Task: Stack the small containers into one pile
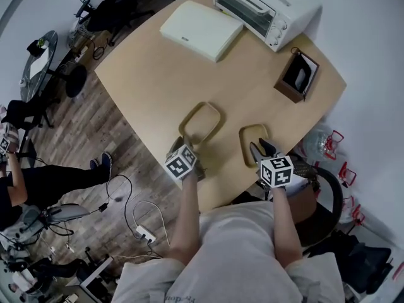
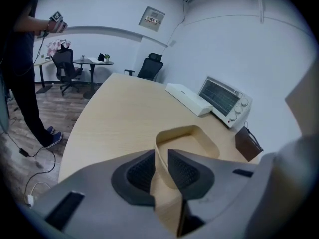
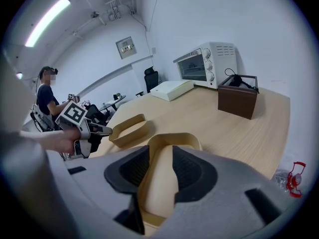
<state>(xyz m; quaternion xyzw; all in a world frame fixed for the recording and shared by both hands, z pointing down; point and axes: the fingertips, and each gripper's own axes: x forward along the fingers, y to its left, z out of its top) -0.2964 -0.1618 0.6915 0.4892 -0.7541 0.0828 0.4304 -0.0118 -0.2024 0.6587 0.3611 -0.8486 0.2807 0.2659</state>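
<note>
Two tan open containers sit on the wooden table (image 1: 151,74). The larger container (image 1: 201,122) (image 2: 192,143) (image 3: 128,129) lies to the left. My left gripper (image 1: 191,145) (image 2: 159,171) is at its near end, open, with its near wall standing between the jaws. The smaller container (image 1: 254,141) (image 3: 174,141) lies to the right. My right gripper (image 1: 262,149) (image 3: 160,171) is shut on its near end, which fills the gap between the pads. The two containers are apart, side by side.
At the table's far end stand a white toaster oven (image 1: 265,8), a flat white box (image 1: 201,29) and a brown open box (image 1: 297,74). The near table edge runs just under both grippers. A seated person (image 1: 38,182) and floor cables (image 1: 136,219) are at the left.
</note>
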